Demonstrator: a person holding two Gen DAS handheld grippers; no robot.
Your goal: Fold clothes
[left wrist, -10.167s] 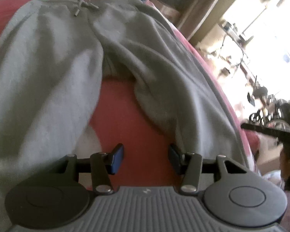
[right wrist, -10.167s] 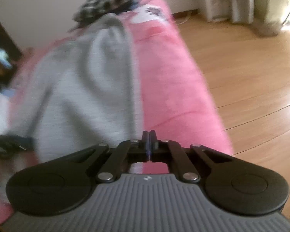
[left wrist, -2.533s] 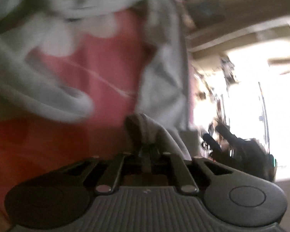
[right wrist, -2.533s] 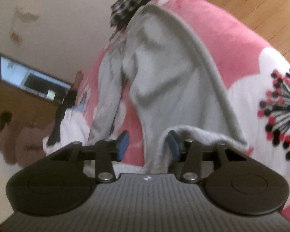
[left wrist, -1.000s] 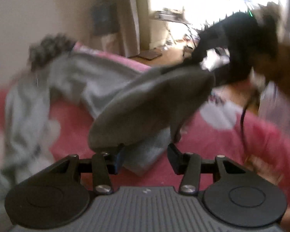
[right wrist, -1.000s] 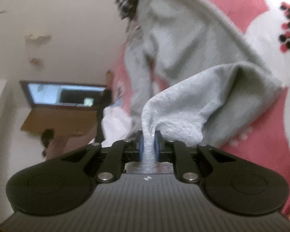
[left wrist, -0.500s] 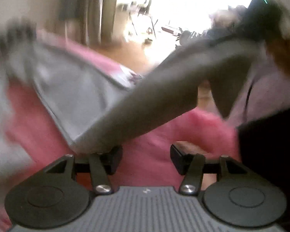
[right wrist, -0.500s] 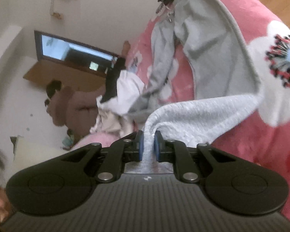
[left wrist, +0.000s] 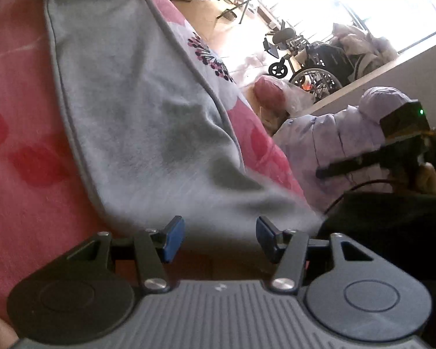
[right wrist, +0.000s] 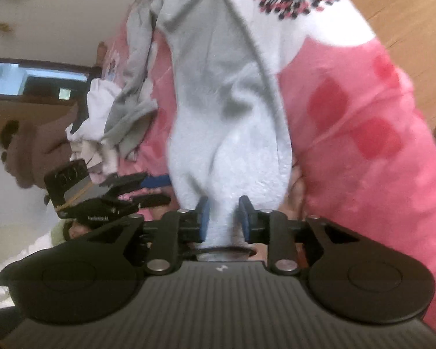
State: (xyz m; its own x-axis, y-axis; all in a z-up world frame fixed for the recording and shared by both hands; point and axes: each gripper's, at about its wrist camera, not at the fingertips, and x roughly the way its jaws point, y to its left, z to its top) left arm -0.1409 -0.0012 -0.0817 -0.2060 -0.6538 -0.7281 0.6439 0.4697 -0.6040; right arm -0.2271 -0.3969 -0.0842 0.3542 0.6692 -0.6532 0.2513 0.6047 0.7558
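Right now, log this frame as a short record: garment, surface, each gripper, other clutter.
garment: grey sweatpants, one leg stretched along the bed
surface: pink flowered blanket
right gripper: jaws opening, grey leg end between the pads
left gripper: open, nothing gripped, fabric edge just ahead
other clutter: white clothes beside the second leg; wheelchair by the window

Pants [right wrist: 218, 110] went from spread flat on the bed [right wrist: 363, 116] to one leg pulled down toward the camera. Right gripper [right wrist: 223, 213], clamped on the cuff a second ago, is opening, cloth between its jaws. Left gripper [left wrist: 216, 237] released, gaping.
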